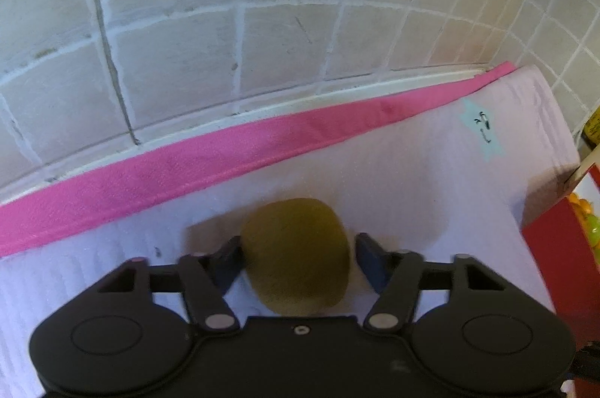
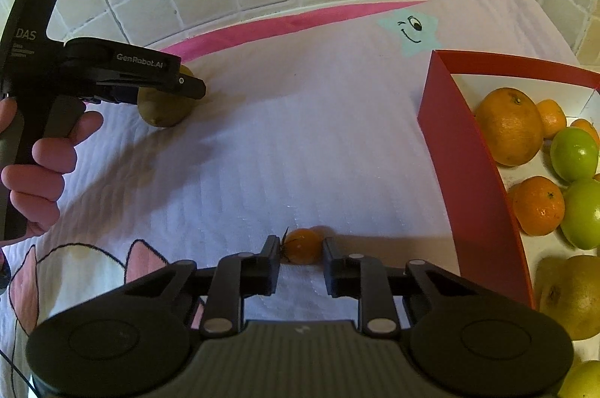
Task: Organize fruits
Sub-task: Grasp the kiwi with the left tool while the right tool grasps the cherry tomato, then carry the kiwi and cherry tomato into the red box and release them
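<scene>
A brown-green kiwi (image 1: 296, 255) lies on the white quilted cloth (image 1: 412, 180) with my left gripper (image 1: 298, 248) shut on it, one pad on each side. The right wrist view shows the same kiwi (image 2: 161, 113) under that left gripper (image 2: 187, 87), which a hand holds. Near the cloth's front, a small orange fruit with a dark stem (image 2: 302, 246) sits on the cloth. My right gripper (image 2: 302, 250) is shut on it, pads against both of its sides.
A red box (image 2: 461, 150) stands at the right, holding oranges (image 2: 508, 126), green fruits (image 2: 573, 154) and a yellow fruit (image 2: 570, 297). Its corner (image 1: 555, 248) shows in the left wrist view. A tiled wall (image 1: 225, 23) and a pink cloth edge (image 1: 225, 158) run behind.
</scene>
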Tool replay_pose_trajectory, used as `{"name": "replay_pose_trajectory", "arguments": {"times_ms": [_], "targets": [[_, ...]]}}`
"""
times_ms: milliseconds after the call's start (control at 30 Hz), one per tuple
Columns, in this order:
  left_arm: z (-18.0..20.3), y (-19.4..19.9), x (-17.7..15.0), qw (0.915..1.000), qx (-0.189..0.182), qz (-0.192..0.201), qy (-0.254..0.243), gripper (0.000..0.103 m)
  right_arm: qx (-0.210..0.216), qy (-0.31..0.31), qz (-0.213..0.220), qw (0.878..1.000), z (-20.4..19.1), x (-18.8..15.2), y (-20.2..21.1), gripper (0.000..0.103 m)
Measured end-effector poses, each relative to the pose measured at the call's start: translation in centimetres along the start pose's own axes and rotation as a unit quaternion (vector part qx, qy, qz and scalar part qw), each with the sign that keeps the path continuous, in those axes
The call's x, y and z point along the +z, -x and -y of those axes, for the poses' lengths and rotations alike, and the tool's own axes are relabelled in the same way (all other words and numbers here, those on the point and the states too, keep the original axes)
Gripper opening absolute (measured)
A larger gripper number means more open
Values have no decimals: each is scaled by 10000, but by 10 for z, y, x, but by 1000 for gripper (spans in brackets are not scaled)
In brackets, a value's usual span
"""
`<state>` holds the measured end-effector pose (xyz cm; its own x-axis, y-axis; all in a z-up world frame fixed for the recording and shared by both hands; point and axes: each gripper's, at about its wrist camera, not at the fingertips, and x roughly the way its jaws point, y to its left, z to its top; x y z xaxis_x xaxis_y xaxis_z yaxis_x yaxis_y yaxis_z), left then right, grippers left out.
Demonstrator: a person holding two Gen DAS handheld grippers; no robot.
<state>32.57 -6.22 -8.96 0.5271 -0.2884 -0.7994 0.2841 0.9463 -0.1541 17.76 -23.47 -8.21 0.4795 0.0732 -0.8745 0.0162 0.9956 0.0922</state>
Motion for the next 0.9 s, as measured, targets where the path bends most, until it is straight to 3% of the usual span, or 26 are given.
{"name": "replay_pose_trajectory", "arguments": {"times_ms": [200, 467, 700, 900], "targets": [[1, 7, -1, 10000, 0, -1, 4, 70, 92, -3, 5, 10000, -3, -1, 9, 25], [26, 47, -6, 9997, -46, 166, -164, 69, 312, 152, 408, 9986, -14, -7, 54, 25], [83, 103, 0, 9961, -265, 603, -587, 69, 485, 199, 785, 9955, -6, -30, 106, 25], [155, 128, 5, 9892, -703, 815, -999, 69, 327, 60, 1042, 9940, 35, -51, 149, 25]]}}
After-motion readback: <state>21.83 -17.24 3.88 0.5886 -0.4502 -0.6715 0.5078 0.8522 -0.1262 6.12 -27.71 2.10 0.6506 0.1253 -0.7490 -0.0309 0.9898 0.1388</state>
